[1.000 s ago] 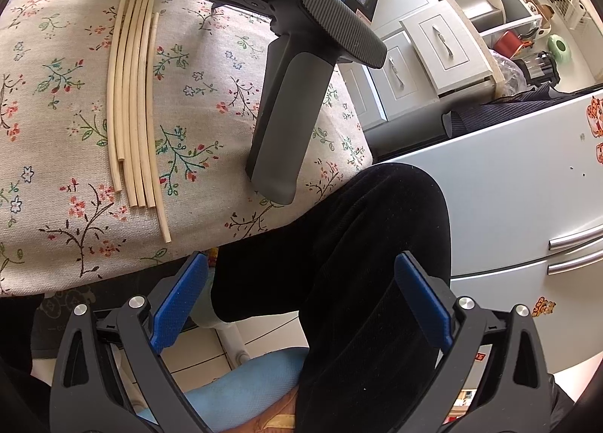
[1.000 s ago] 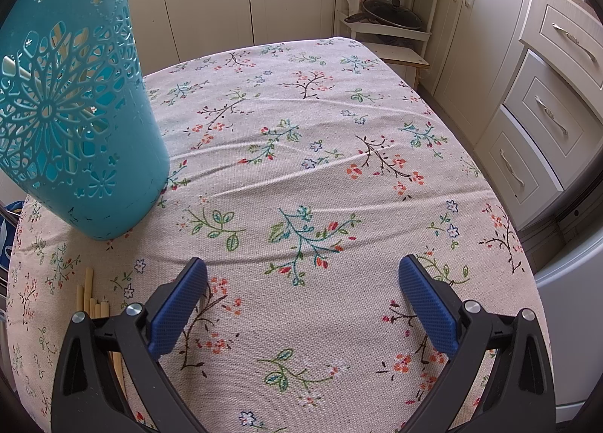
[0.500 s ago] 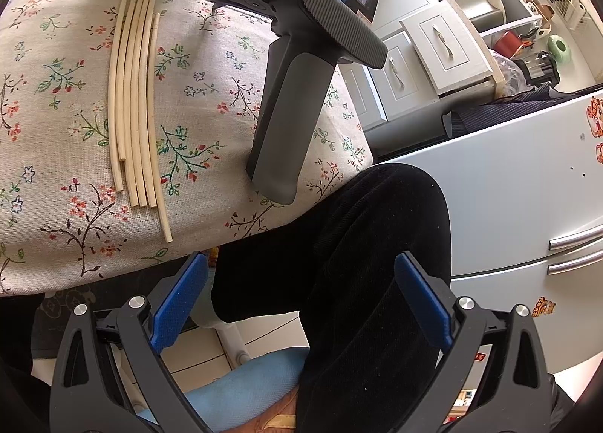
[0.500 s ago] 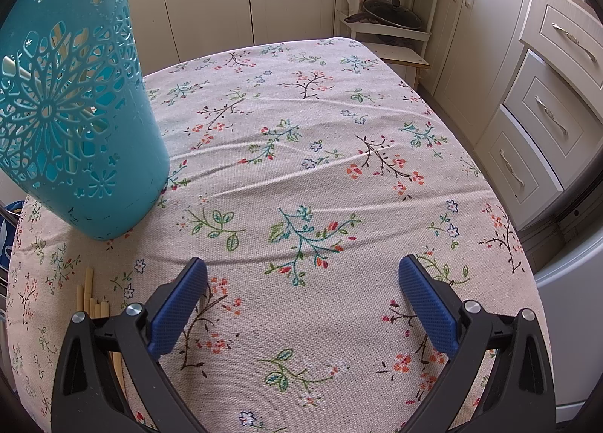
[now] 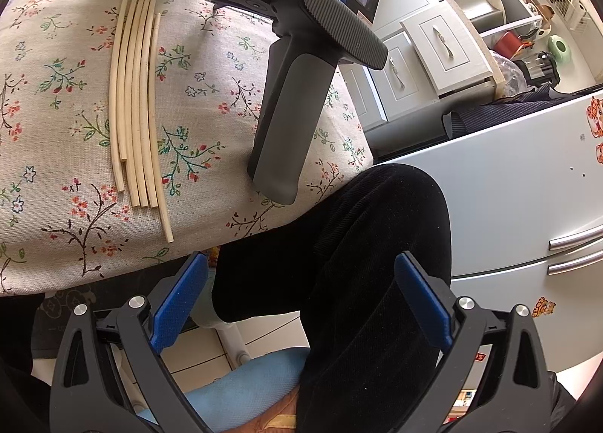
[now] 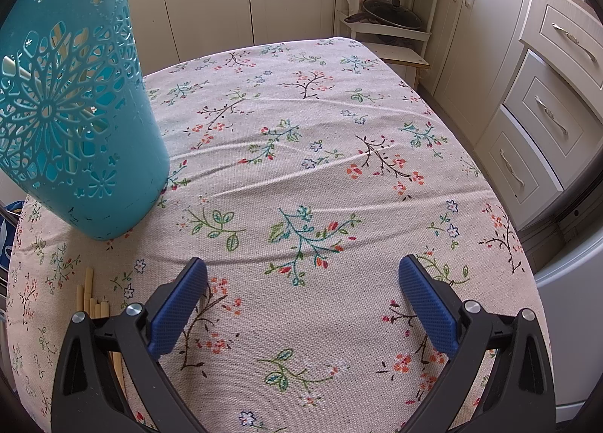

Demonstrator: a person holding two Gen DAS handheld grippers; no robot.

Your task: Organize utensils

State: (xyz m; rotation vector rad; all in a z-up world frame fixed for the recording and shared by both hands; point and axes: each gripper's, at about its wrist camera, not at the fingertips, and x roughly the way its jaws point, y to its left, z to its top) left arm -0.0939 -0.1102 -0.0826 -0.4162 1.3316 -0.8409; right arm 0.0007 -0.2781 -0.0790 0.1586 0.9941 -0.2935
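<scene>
On the bench [image 5: 49,139], which wears a cloth with printed flowers, six pale chopsticks [image 5: 135,105] lie side by side in one tight row. In the left wrist view they sit at about 11 o'clock from the left gripper [image 5: 301,293], well apart from it. This gripper hangs off the near edge of the bench, above a person's leg [image 5: 361,252] in dark trousers, with its blue pads wide apart and nothing between them.

Beside the chopsticks, at their 3 o'clock in the same view, the handle of the right gripper [image 5: 290,112] stands over the cloth. In the right wrist view the right gripper [image 6: 303,291] has its jaws also spread wide and holds nothing; only bare cloth shows between the pads. The far ends of the chopsticks [image 6: 90,297] appear at about 9 o'clock of its left finger, just beside it and partly hidden under it.

A turquoise basket [image 6: 71,116] with cut-out flower pattern stands on the bench at 10 o'clock from the right gripper, beyond the chopstick ends. Through its holes some pale sticks can be seen inside, leaning, but how many I cannot tell.
</scene>
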